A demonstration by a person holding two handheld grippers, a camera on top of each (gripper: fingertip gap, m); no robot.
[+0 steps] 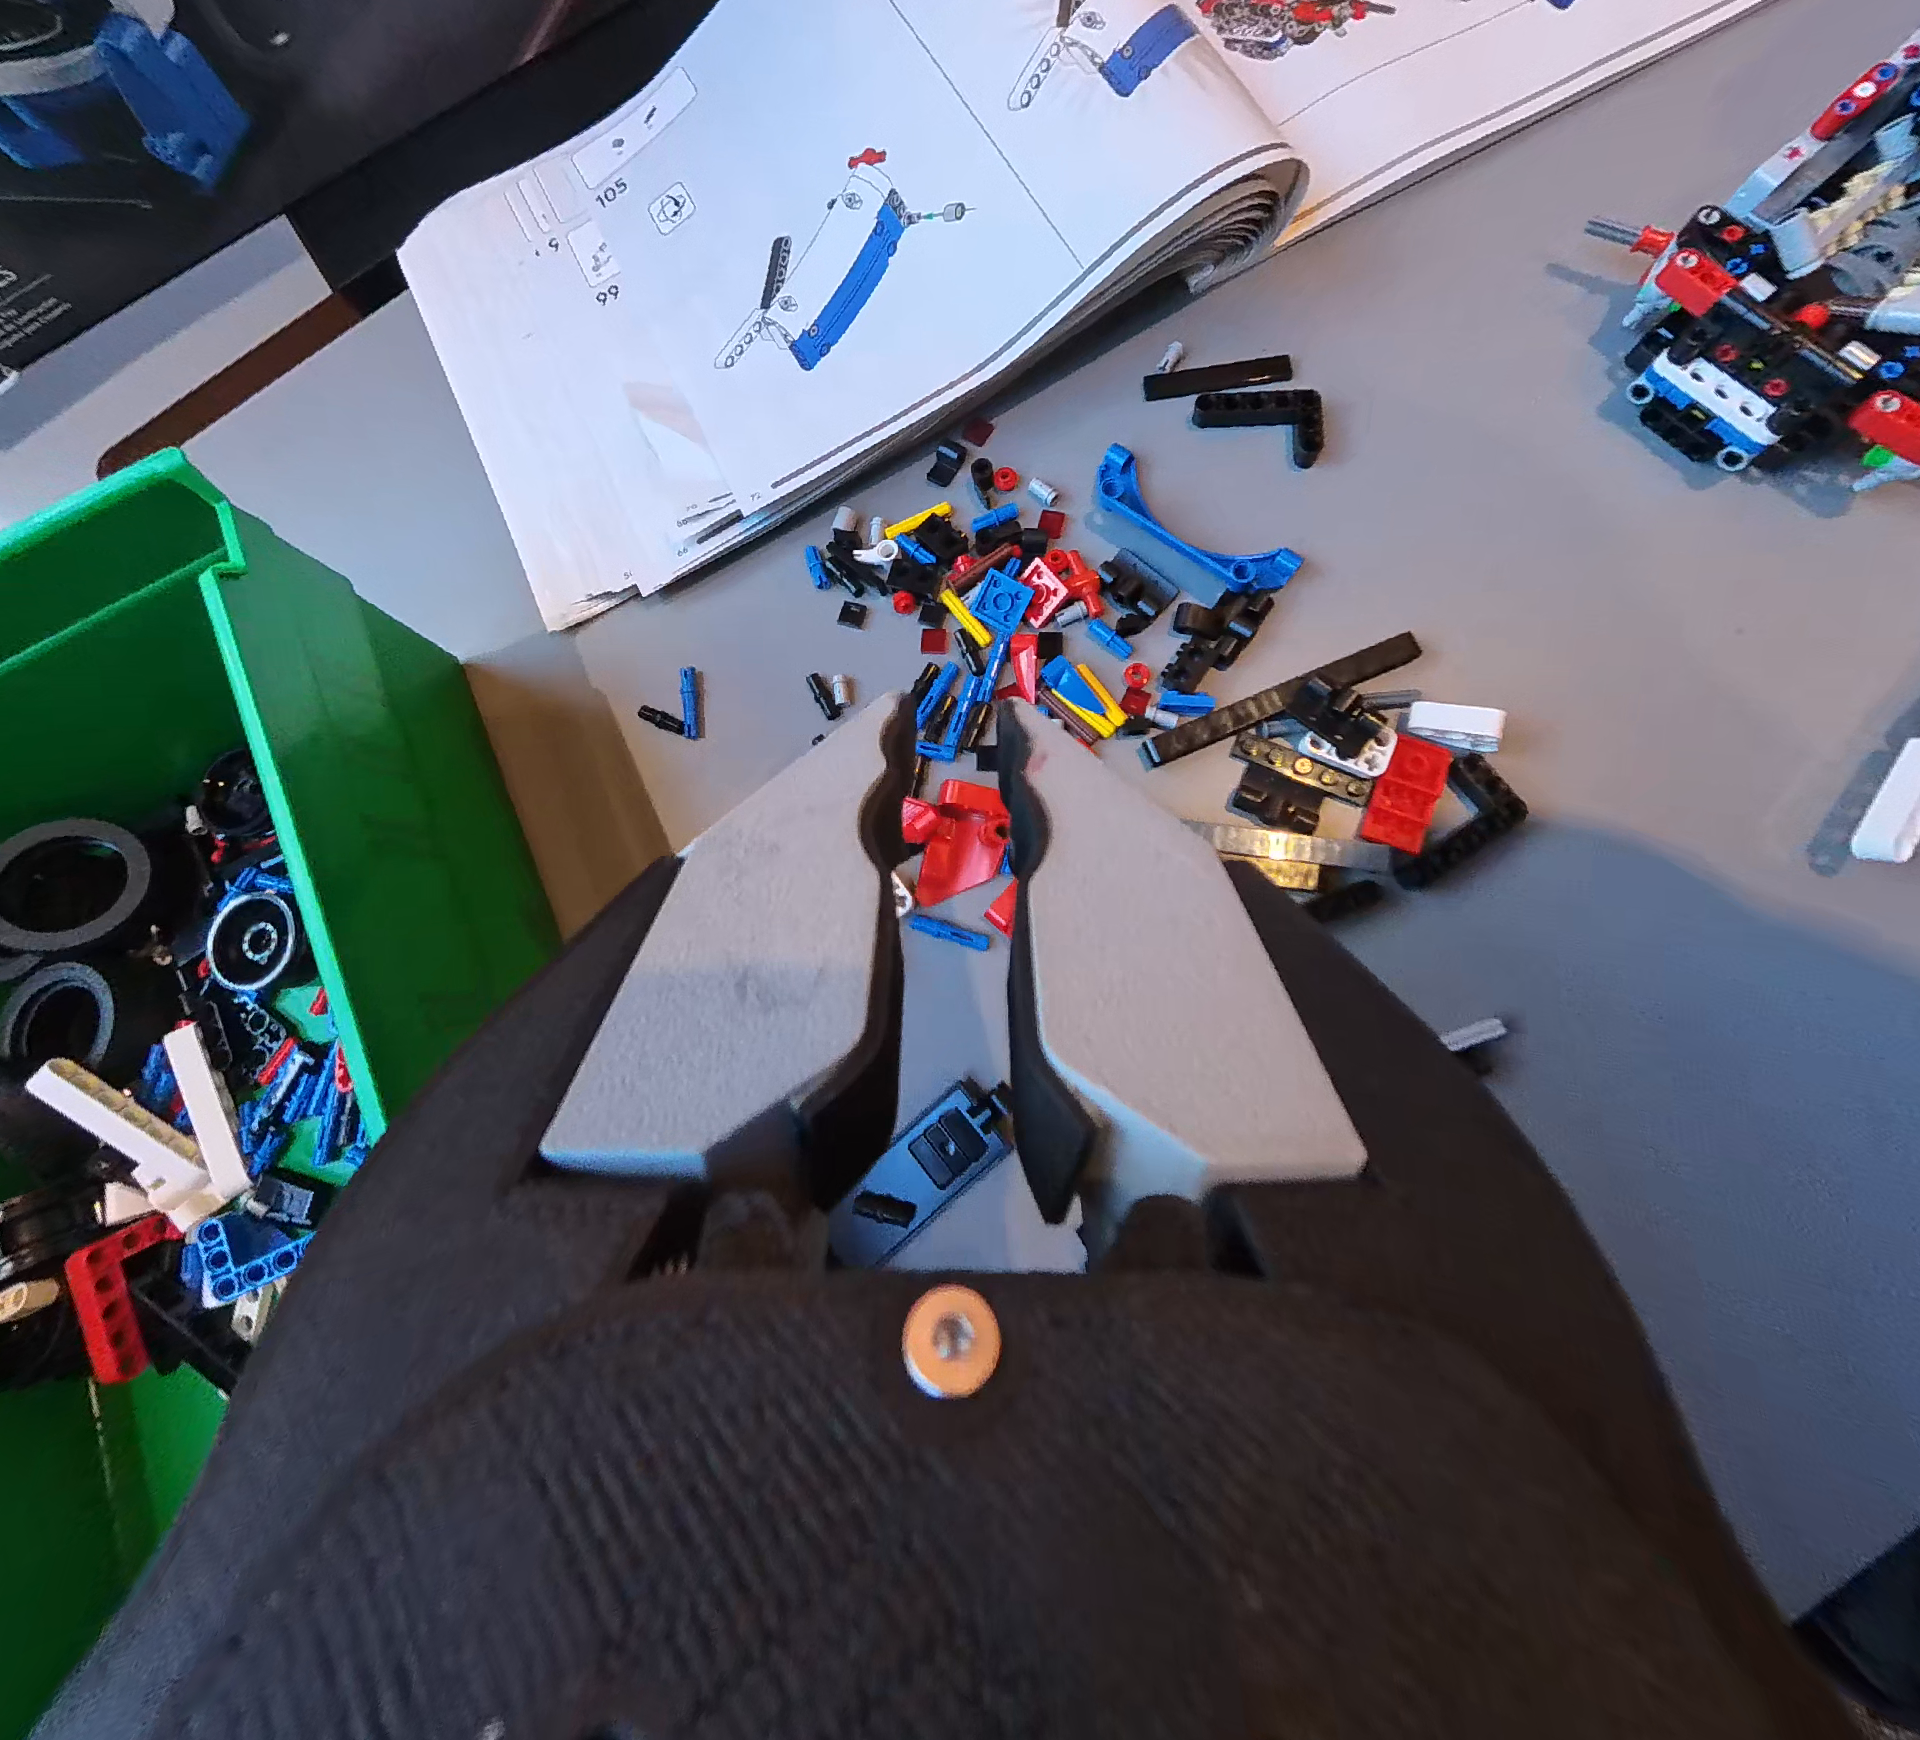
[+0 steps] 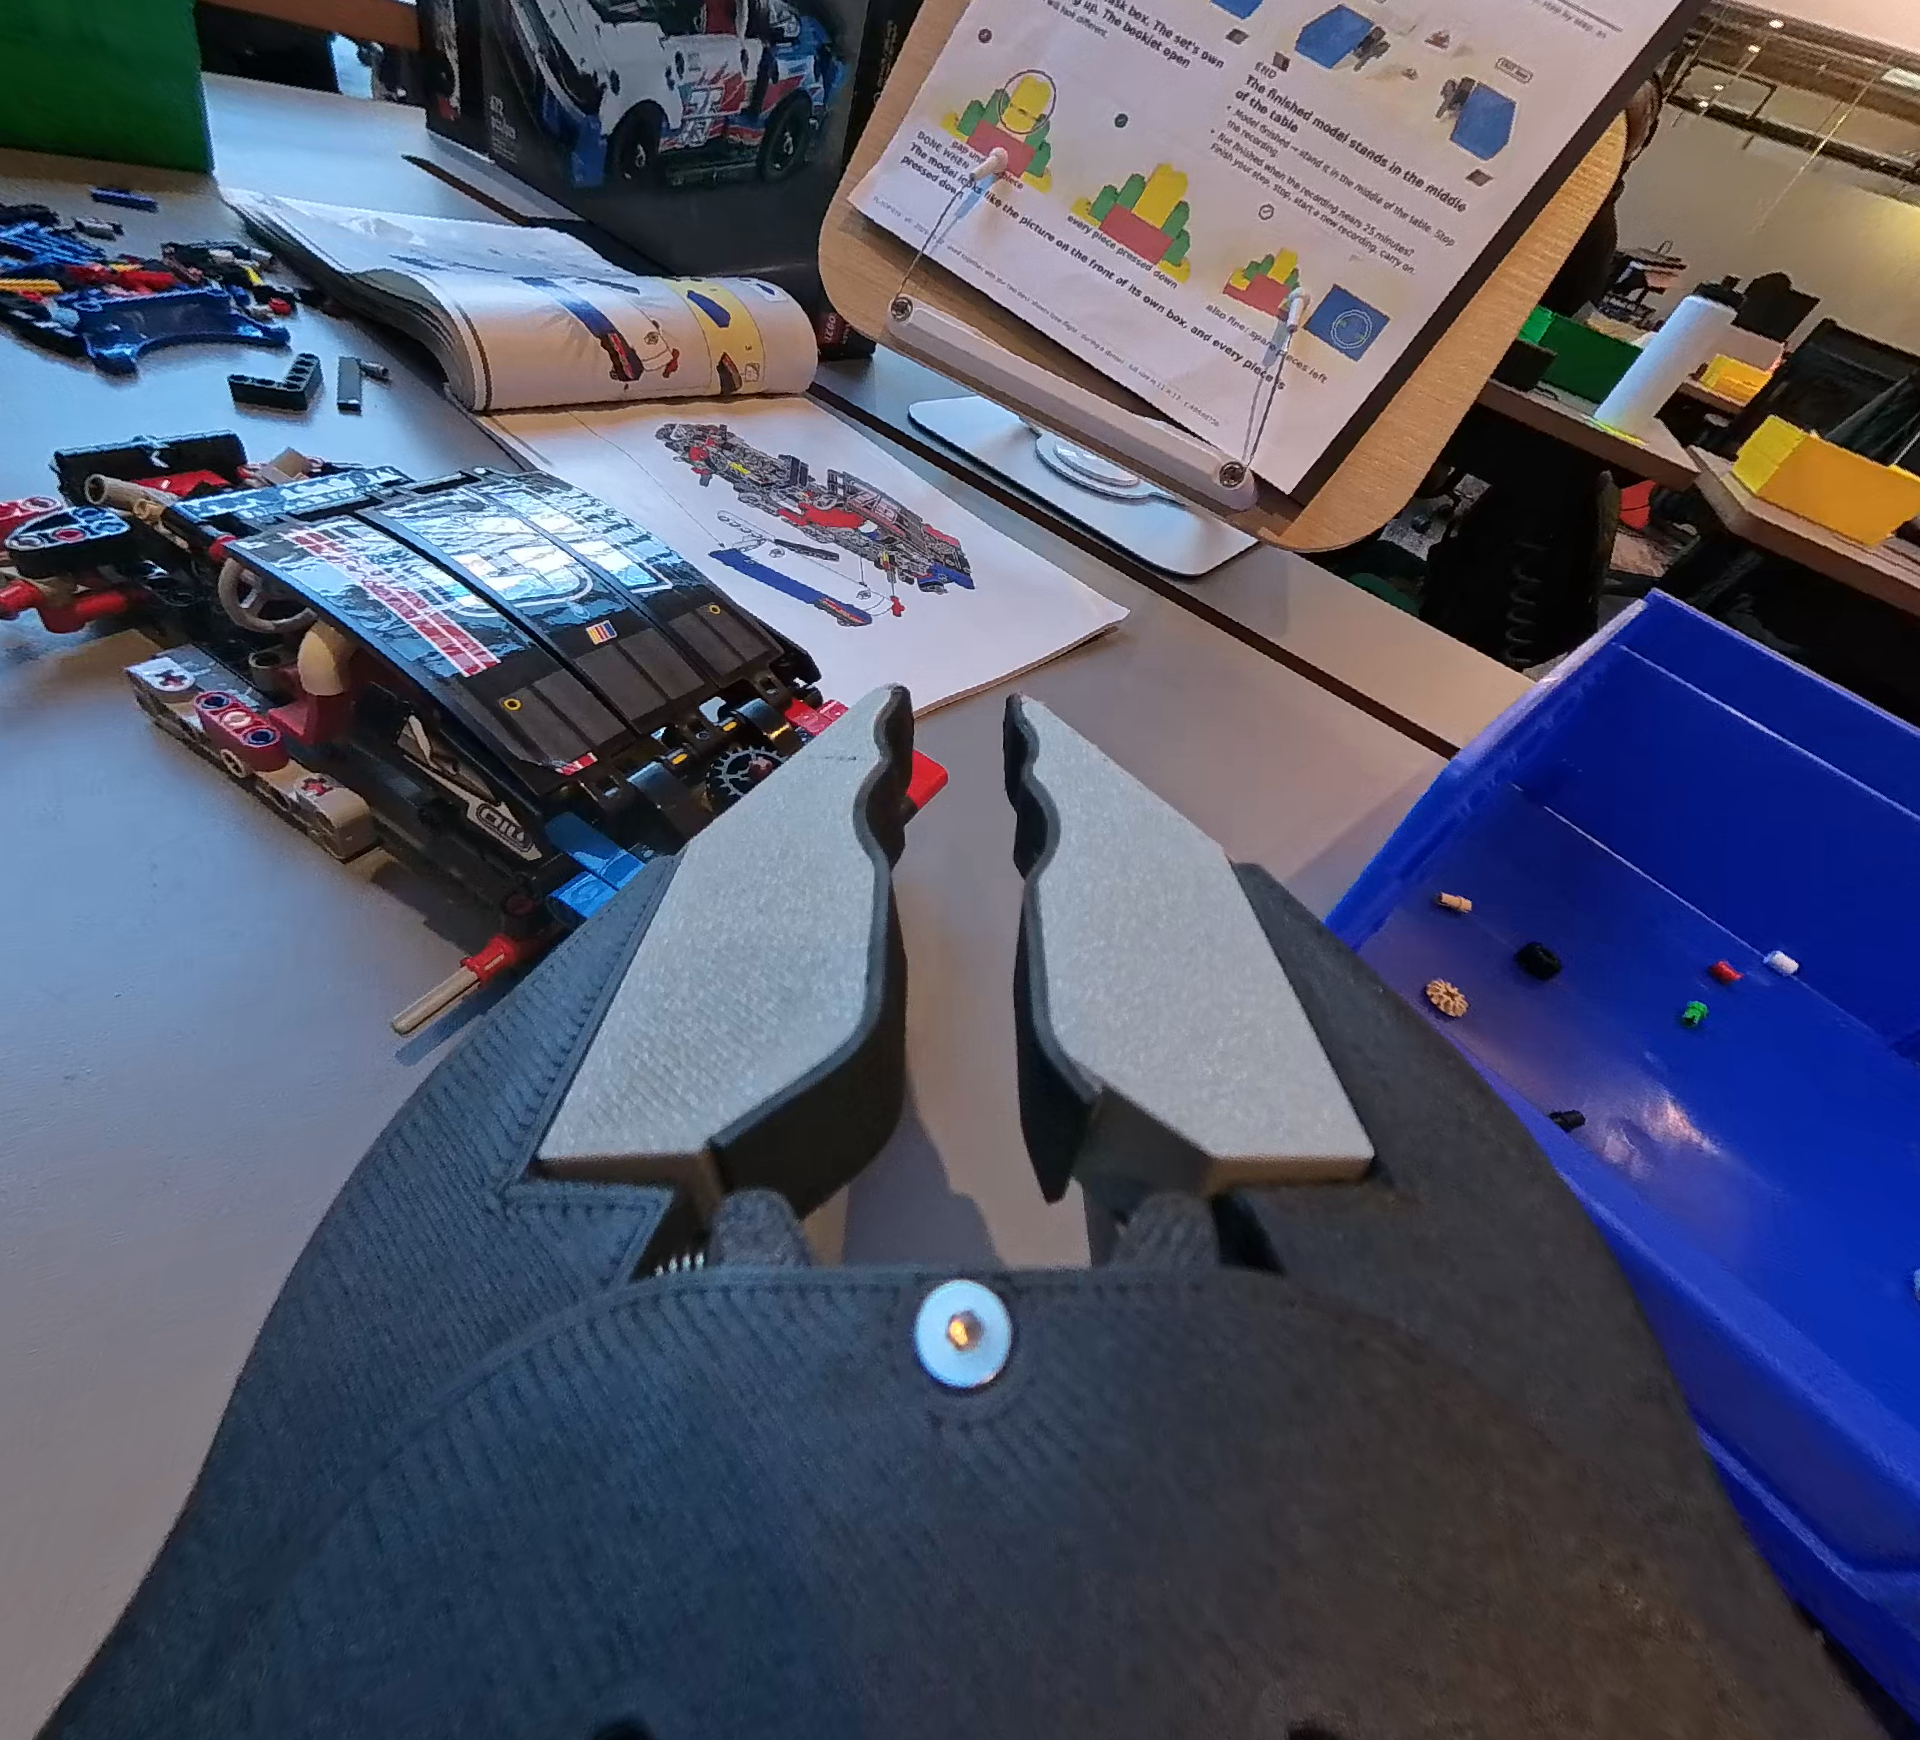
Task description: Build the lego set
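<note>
My left gripper [image 1: 956, 724] hovers over the near edge of a pile of loose small bricks [image 1: 1018, 610] on the grey table. Its jaws stand a little apart. A red curved piece [image 1: 956, 843] shows in the gap between the fingers and seems to lie on the table. The half-built black car model [image 2: 499, 641] lies just left of my right gripper [image 2: 958, 719], which is open and empty above the table. The model also shows at the right edge of the left wrist view [image 1: 1787, 308]. The open instruction booklet [image 1: 831, 184] lies behind the pile.
A green bin [image 1: 312, 755] holding tyres and bricks stands at the left. A blue bin [image 2: 1714, 755] with a few tiny pieces stands at the right. The set's box [image 2: 665, 28] and a stand with a sheet [image 2: 1299, 132] are at the back. A blue arch [image 1: 1184, 537] lies beside the pile. Spacing between my two grippers at the tips: around 50 cm.
</note>
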